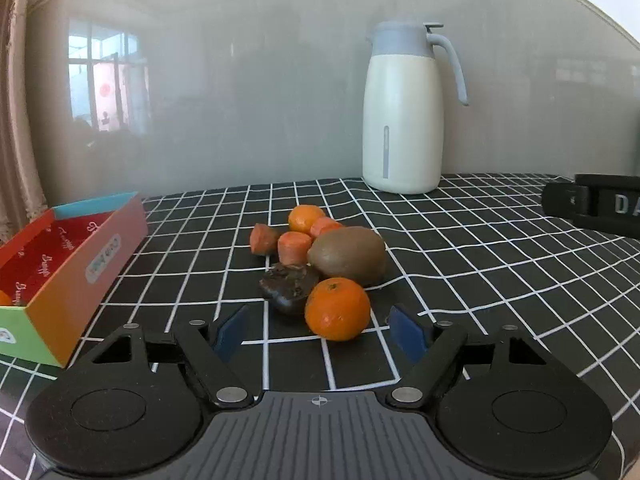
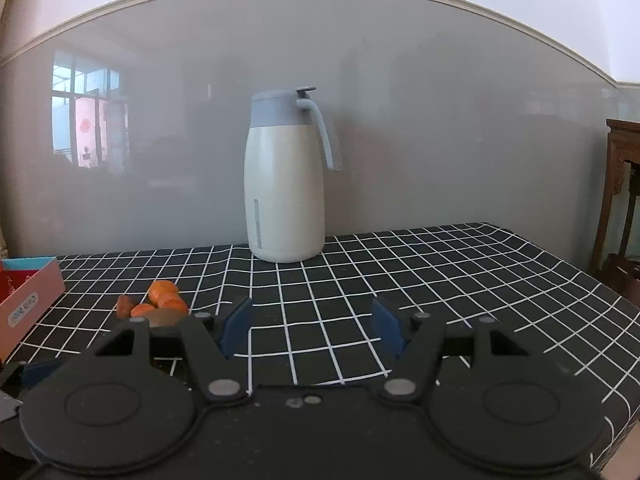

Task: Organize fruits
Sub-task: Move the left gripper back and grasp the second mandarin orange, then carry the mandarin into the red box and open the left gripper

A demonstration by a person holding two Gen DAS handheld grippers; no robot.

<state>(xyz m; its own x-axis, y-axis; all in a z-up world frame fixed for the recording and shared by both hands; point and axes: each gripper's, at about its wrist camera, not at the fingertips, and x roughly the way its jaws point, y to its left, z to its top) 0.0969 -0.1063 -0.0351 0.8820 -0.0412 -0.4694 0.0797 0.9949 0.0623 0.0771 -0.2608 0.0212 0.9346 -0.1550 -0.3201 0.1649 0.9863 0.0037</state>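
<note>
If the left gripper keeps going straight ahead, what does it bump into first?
Most likely the near mandarin. It sits just ahead of the open left gripper, a little right of the centre line, with the dark fruit close behind. Depth is hard to judge.

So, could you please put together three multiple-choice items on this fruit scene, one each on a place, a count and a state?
1. Where does the open colourful box sit relative to the fruit pile in the left wrist view?
A. To its left
B. To its right
C. Behind it, against the wall

2. How many whole mandarins show on the checked cloth in the left wrist view?
A. One
B. Two
C. Four

3. What is the left claw doing?
A. Clamped on the kiwi
B. Open, gripping nothing
C. Clamped on the jug handle

Answers:
1. A, the box lies at the frame's left edge, apart from the pile.
2. B, a near mandarin and a far mandarin.
3. B, both blue pads stand clear of the near mandarin; the kiwi and jug are further off.
</note>
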